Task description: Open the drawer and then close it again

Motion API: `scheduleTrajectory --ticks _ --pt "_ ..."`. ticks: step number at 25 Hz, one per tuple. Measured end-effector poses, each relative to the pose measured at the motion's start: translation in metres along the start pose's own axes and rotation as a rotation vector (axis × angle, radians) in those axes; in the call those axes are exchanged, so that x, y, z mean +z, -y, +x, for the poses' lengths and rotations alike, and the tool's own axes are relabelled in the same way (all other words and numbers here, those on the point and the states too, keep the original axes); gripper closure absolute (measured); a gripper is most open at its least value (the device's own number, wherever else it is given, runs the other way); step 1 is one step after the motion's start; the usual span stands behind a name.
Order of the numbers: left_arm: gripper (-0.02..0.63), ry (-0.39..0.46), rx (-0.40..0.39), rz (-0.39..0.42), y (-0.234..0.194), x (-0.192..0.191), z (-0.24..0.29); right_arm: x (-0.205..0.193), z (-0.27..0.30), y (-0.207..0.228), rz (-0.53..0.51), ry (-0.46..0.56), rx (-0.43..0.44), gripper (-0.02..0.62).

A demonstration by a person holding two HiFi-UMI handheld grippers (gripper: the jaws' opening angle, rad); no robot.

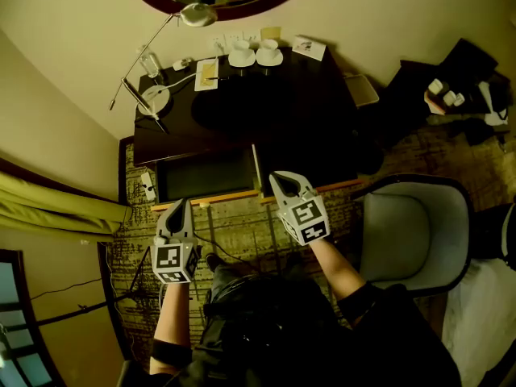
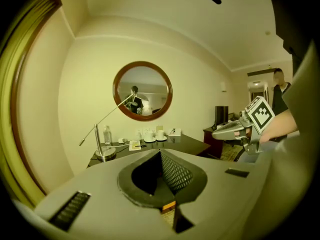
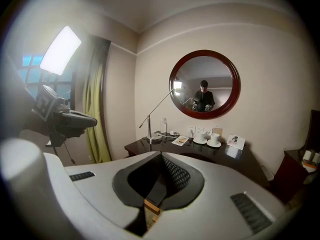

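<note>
- Dark-brown and broadest of all: looking down on the desk [image 1: 274, 107], standing against the wall beneath a round mirror [image 2: 142, 90], with a grey chair [image 1: 411, 232] just beside it on the right.
- Coming next in size, the drawer [image 1: 201, 176]: appearing pulled out from under the desk's near edge, dark inside, ending in a pale front strip [image 1: 234, 197] facing the person.
- Judging it stiff, solid and wide, probably running on slides rather than lifting out. Likely skewing if pushed at one end only, so pressing flat on the front strip near its middle, or at both sides together, for closing.
- Hovering above and just short of that strip: left gripper [image 1: 179, 206] and right gripper [image 1: 282, 177], well apart from each other, touching neither drawer nor desk.
- Showing both pairs of tongs closed tip to tip on nothing, on the left gripper [image 2: 161, 156] and the right gripper [image 3: 161, 156] alike.
- Sitting along the desk's far side: a swing-arm lamp [image 1: 155, 99], a bottle [image 1: 150, 63], two cups [image 1: 242, 55] on saucers, a small card [image 1: 309, 47].
- Finding no readable writing anywhere: print on the card too small to make out, and only black-and-white square patterns on each marker cube [image 1: 309, 218].
</note>
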State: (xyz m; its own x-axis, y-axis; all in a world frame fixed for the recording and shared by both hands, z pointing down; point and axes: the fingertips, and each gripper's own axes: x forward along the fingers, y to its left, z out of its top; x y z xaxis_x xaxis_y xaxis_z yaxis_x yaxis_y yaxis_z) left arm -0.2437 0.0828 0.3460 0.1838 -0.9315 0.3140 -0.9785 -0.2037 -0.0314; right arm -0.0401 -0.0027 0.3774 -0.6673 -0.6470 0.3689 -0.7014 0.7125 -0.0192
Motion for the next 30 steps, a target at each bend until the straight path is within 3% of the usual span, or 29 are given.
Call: scheduleTrajectory --ticks 9,15,21,30 --pt "0.603 -0.013 -0.009 -0.04 0.003 -0.016 -0.006 -0.013 -0.012 -0.002 0.019 -0.01 -0.03 0.591" --pt "0.603 -0.03 -0.032 0.02 0.012 -0.02 -0.003 -0.019 -0.017 0.002 0.026 -0.016 -0.039 0.591" --pt "0.602 -0.054 -0.05 0.016 0.024 -0.025 0.006 -0.029 -0.02 0.01 0.039 -0.032 -0.042 0.591" --pt "0.601 -0.085 -0.008 -0.018 0.065 -0.033 0.017 -0.038 -0.044 0.039 0.034 -0.027 0.004 0.591"
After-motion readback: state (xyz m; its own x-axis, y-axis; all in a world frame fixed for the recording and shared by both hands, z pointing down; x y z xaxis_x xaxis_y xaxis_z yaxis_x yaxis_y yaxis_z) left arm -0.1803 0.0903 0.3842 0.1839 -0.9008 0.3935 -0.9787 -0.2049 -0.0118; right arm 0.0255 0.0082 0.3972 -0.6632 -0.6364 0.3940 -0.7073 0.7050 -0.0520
